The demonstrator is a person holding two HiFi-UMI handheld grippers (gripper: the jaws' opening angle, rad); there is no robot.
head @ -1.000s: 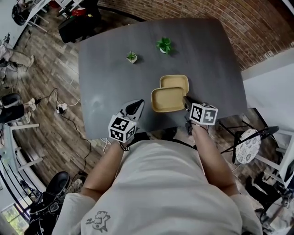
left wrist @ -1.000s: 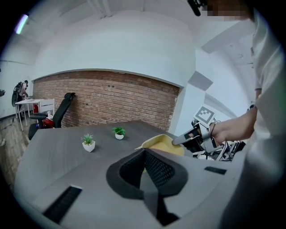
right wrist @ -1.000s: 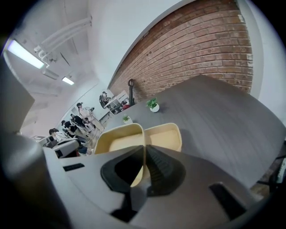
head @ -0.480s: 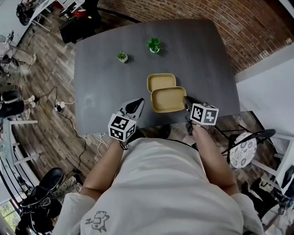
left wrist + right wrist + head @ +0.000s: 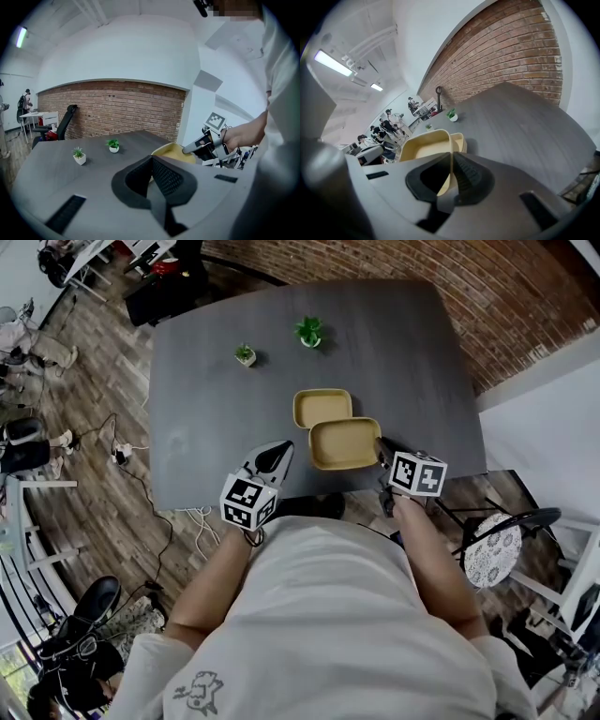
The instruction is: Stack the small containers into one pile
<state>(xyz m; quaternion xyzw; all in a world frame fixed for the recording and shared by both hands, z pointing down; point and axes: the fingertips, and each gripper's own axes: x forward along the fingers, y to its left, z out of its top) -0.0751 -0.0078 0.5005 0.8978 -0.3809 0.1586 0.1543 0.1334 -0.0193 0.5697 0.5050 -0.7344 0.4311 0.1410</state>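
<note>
Two shallow yellow containers are over the dark table. One container rests on the table. The other container overlaps its near right corner, and my right gripper is shut on its right rim. In the right gripper view that rim runs between the jaws of the right gripper, with the resting container behind it. My left gripper hangs at the table's near edge, left of the containers, shut with nothing in it. In the left gripper view, the left gripper points toward the held container.
Two small potted plants stand at the far side of the table. A brick wall runs behind it. A chair stands right of the table. Cables and bags lie on the wooden floor at the left.
The held container has shifted to the right relative to the resting one, from its near left to its near right. Both grippers have moved to the right along the table's near edge.
</note>
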